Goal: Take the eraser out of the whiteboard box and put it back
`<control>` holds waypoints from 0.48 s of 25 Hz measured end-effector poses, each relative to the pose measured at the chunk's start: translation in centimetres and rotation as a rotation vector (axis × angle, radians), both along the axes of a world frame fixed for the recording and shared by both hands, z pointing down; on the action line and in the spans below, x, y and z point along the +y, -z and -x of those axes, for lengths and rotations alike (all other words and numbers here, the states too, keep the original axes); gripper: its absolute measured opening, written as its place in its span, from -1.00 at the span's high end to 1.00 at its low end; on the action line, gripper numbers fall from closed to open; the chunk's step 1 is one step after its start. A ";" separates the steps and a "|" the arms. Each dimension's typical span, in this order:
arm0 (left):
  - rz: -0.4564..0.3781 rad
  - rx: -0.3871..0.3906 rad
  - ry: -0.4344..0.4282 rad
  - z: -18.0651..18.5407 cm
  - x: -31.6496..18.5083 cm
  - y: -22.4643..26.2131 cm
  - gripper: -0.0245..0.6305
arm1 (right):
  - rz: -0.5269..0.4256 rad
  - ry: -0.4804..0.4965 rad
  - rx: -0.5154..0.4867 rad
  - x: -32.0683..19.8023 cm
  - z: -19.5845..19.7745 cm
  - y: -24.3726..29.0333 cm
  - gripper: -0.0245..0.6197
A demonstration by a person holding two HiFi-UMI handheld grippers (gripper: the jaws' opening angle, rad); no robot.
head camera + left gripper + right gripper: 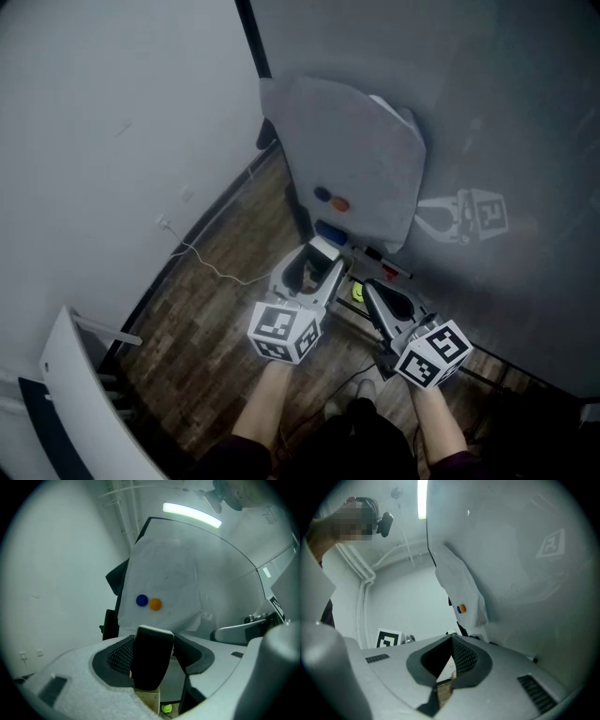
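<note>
Black eraser sits clamped between wide-spread fingers of left gripper; right gripper fingers seem closed, empty.

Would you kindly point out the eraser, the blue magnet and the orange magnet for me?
eraser (pixel 152 660): left gripper view, black felt face.
blue magnet (pixel 142 600): left gripper view, its centre.
orange magnet (pixel 155 603): left gripper view, its centre.

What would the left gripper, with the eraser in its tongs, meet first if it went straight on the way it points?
Probably the white sheet on the whiteboard, just below the blue magnet and orange magnet. Nothing nearer shows ahead of the left gripper, though depth is unclear.
</note>
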State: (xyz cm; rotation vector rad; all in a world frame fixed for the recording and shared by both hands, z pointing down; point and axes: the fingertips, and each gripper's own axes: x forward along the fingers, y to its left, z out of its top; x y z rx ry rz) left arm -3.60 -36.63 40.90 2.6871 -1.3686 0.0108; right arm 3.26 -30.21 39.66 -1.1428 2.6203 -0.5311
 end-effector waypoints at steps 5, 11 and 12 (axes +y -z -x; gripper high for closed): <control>0.016 -0.002 0.017 -0.1 -1.3 -2.1 0.13 | 0.003 -0.001 -0.009 -0.5 -0.2 -0.4 0.91; 0.016 0.014 0.019 -0.6 -2.6 -4.4 0.13 | 0.011 -0.009 -0.004 -0.9 -0.8 -2.1 0.91; 0.005 0.018 0.016 -0.8 -2.7 -4.4 0.13 | 0.013 -0.010 -0.002 -0.9 -0.9 -2.4 0.91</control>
